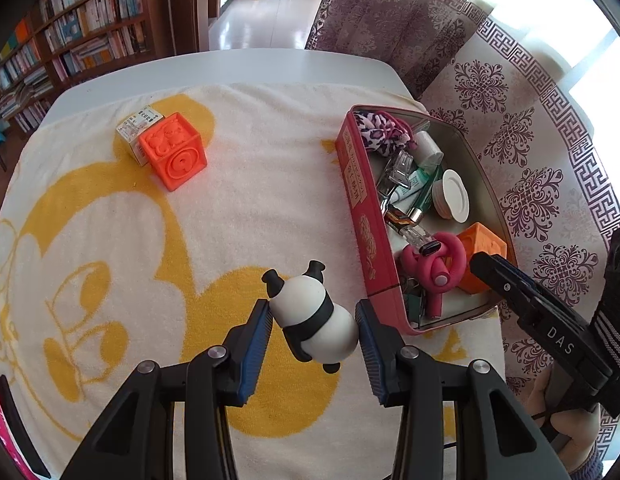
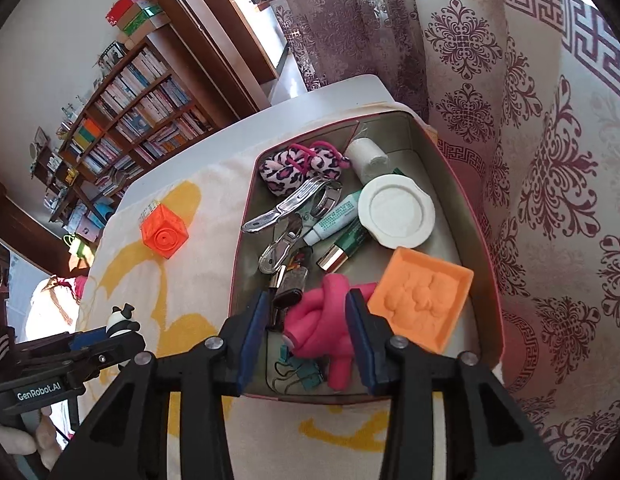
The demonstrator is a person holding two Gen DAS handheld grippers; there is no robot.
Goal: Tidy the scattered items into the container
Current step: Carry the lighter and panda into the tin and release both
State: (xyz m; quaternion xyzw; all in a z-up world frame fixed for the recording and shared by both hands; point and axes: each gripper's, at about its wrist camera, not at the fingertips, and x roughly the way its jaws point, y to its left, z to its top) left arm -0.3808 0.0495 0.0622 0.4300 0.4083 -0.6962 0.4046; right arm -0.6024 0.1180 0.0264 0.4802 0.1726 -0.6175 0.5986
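In the left wrist view, the left gripper point(image 1: 315, 328) sits low in the centre of the frame with its two blue pads on either side of a panda figurine point(image 1: 315, 322); the pads appear to touch its flanks, so I judge it clamped on the toy, though whether the panda is lifted clear of the yellow-and-cream towel point(image 1: 150, 240) cannot be told. The panda's long axis runs diagonally from lower right to upper left of the frame, its black feet pointing up and away from the camera and its head nearest the jaws, so it is upside down. The step in hand looks like carrying this toy to the red tin point(image 1: 360, 216), which stands just right of it in the frame; the next move calls for lifting it over the tin's near wall and releasing it into a gap among the contents. In the right wrist view, the right gripper point(image 2: 306, 320) hovers with its jaws apart over the tin's near end, a pink twisted toy point(image 2: 324, 324) lying between the pads but not visibly pinched. Farther off, upper left of the left wrist view, an orange embossed cube point(image 1: 174, 154) and a small printed box point(image 1: 136, 130) touching it still lie on the towel.
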